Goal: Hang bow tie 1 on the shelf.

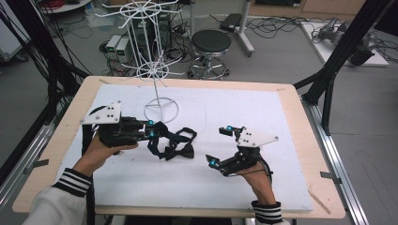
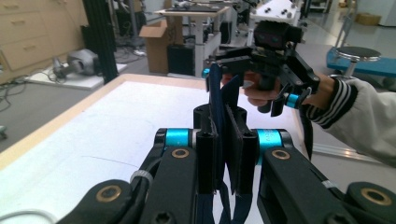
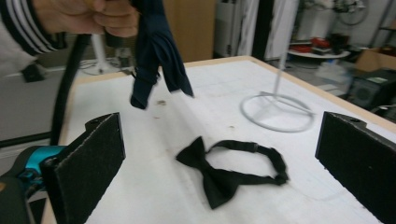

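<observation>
My left gripper (image 1: 151, 129) is shut on a dark navy bow tie (image 2: 215, 93) and holds it up off the white mat; the tie hangs down from the jaws (image 3: 156, 51). A black bow tie (image 3: 219, 179) with its strap looped lies flat on the mat (image 1: 183, 150), just right of the left gripper. My right gripper (image 1: 221, 145) stands open farther right, its pads (image 3: 88, 158) wide apart and pointing at the black bow tie, clear of it.
A white wire display stand (image 1: 155, 70) rises from a ring base (image 1: 161, 110) on the mat behind the ties. The mat (image 1: 263, 108) covers a wooden table (image 1: 305, 140). A round stool (image 1: 211, 44) and cables are on the floor beyond.
</observation>
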Available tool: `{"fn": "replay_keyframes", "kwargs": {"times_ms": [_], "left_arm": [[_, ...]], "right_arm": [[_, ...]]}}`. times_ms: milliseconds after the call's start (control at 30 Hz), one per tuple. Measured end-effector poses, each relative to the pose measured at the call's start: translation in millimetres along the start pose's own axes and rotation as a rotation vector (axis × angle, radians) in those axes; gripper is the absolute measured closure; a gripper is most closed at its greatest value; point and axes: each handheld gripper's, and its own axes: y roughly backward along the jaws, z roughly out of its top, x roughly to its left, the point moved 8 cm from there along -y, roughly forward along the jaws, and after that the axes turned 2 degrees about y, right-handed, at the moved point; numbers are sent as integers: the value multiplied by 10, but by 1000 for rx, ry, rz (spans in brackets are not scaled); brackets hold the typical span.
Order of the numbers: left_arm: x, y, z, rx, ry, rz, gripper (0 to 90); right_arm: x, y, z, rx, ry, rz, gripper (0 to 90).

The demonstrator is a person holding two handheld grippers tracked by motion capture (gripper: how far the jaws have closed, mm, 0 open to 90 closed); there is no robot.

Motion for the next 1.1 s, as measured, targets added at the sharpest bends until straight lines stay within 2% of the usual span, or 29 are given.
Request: {"fn": "replay_keyframes", "kwargs": {"times_ms": [267, 467, 633, 900, 967, 1100], "left_arm": [[94, 145, 91, -38, -20, 50, 827], [199, 274, 161, -77, -25, 113, 827], [278, 338, 223, -93, -29, 155, 827], [456, 425, 345, -135, -23, 229, 827], [510, 454, 375, -139, -22, 248, 827], [602, 507, 429, -143, -17, 274, 827]], "right_arm": [[-91, 154, -77, -41, 9, -176, 7], [-188, 301, -225, -81, -17, -319, 6], [-236, 399, -327, -77, -41, -352, 7], [-277, 550, -449, -76, -46, -407, 6], [-282, 589, -453, -81, -33, -419, 7], [-295, 662, -506, -91, -44, -438, 7]]}}
